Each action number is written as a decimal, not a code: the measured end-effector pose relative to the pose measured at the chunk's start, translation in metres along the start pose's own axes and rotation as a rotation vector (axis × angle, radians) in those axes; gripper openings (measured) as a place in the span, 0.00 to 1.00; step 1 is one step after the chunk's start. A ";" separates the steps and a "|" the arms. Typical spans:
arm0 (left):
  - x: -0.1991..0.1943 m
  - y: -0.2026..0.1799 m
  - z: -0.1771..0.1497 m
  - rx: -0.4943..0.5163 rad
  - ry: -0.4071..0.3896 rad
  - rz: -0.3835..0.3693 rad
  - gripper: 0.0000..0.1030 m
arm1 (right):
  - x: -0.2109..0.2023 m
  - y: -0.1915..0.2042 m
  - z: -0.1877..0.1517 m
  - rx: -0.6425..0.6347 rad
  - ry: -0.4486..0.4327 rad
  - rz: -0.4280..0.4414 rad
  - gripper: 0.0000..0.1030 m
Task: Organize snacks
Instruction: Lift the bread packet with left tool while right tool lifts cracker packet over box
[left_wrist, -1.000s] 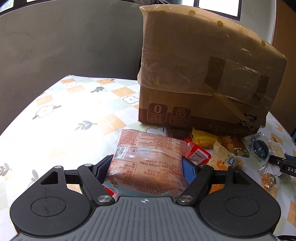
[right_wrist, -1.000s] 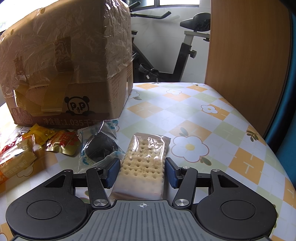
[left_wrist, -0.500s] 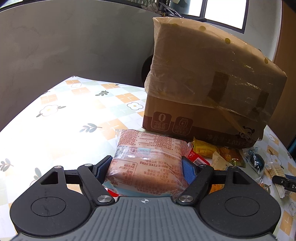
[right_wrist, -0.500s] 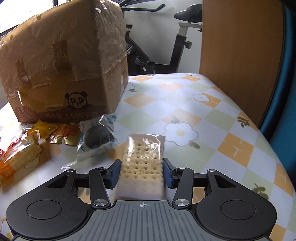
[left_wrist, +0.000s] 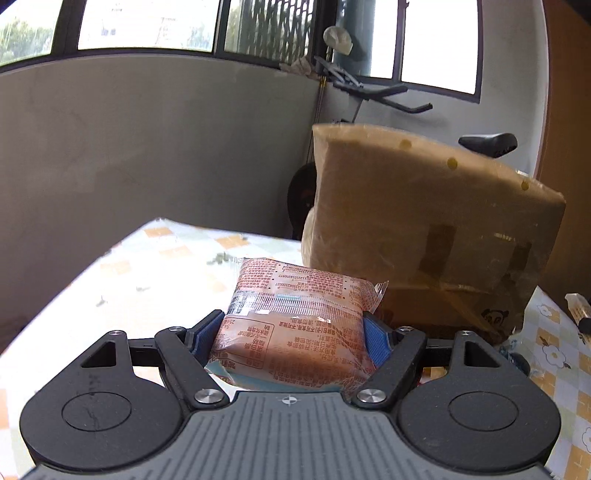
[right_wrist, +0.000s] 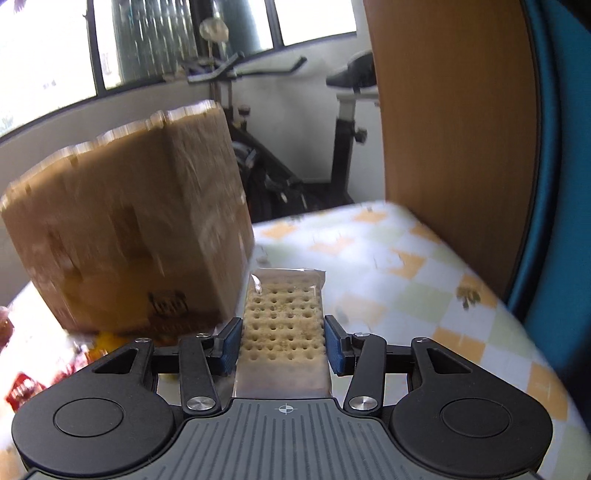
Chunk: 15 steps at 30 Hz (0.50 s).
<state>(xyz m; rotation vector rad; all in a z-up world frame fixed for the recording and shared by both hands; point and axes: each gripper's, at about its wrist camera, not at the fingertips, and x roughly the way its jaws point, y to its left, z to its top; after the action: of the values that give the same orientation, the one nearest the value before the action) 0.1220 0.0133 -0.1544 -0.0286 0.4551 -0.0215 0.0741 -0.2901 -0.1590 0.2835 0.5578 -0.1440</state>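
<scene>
My left gripper (left_wrist: 290, 338) is shut on a pink printed snack pack (left_wrist: 295, 325), held clear above the floral tablecloth (left_wrist: 155, 266). In the right wrist view my right gripper (right_wrist: 282, 347) is shut on a clear-wrapped cracker pack (right_wrist: 282, 325) dotted with holes, also lifted off the table (right_wrist: 406, 280). The blue pads press both sides of each pack. The taped cardboard box (left_wrist: 424, 229) stands ahead and to the right of the left gripper, and the same box (right_wrist: 129, 229) stands to the left of the right gripper.
Loose snack packets (right_wrist: 22, 384) lie blurred at the box's foot on the left. A wooden panel (right_wrist: 454, 129) rises at the table's right edge. An exercise bike (right_wrist: 314, 147) stands behind the table. The other gripper's cracker tip (left_wrist: 576, 306) shows at far right.
Both grippers have risen and tilted up, so the table has dropped in view and windows show. The right jaws closed onto the cracker pack, then lifted it off the table.
</scene>
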 end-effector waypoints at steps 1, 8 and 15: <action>-0.003 0.000 0.009 0.008 -0.031 -0.006 0.77 | -0.003 0.003 0.010 -0.001 -0.026 0.013 0.42; -0.015 -0.016 0.084 0.079 -0.243 -0.066 0.78 | -0.011 0.030 0.096 -0.061 -0.187 0.149 0.42; 0.022 -0.058 0.143 0.116 -0.287 -0.171 0.78 | 0.032 0.068 0.162 -0.107 -0.203 0.233 0.42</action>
<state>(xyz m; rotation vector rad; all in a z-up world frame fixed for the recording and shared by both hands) 0.2042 -0.0420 -0.0338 0.0426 0.1626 -0.2097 0.1962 -0.2764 -0.0300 0.2248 0.3269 0.0819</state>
